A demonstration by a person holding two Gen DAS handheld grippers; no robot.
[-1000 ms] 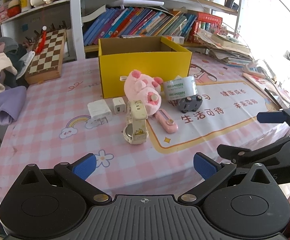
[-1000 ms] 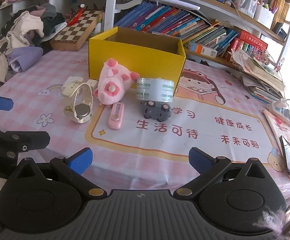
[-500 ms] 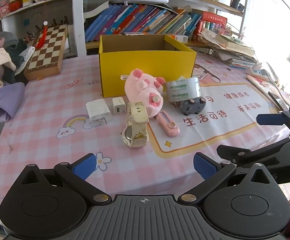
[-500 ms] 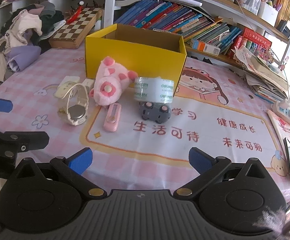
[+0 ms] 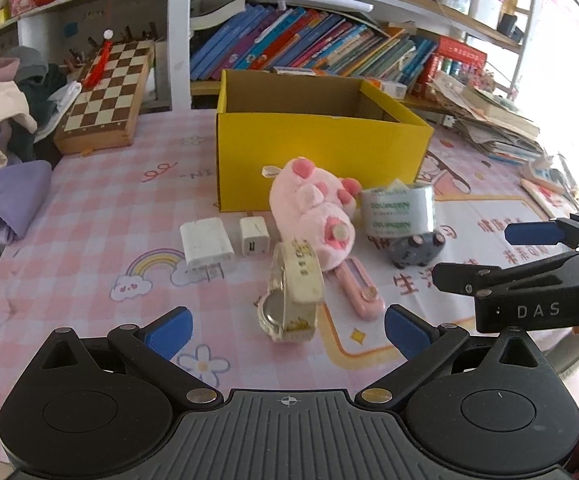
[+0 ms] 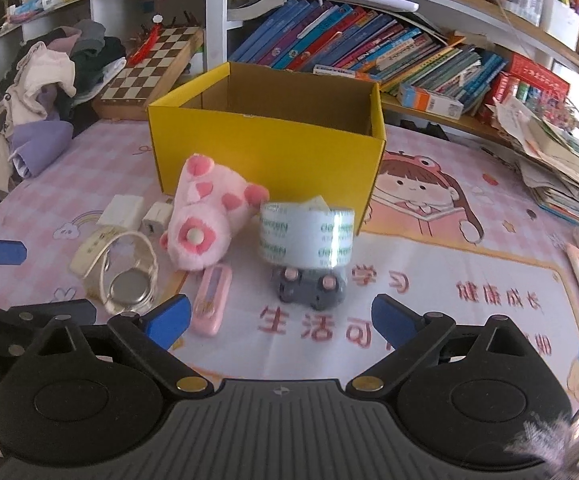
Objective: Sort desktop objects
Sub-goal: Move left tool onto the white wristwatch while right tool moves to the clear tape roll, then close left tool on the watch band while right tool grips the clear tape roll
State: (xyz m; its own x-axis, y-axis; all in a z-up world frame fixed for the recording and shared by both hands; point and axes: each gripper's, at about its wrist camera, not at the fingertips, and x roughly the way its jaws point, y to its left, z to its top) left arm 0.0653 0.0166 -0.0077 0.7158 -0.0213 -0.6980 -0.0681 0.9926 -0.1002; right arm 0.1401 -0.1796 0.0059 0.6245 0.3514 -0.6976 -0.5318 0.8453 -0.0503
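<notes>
**Both claws lined up, nothing grabbed yet**

The open yellow cardboard box sits behind the clutter, handy as the drop spot. Left gripper, spread and empty, faces the cream plastic wristwatch; right gripper, also released, faces the small grey toy car under the clear tape roll.
</notes>
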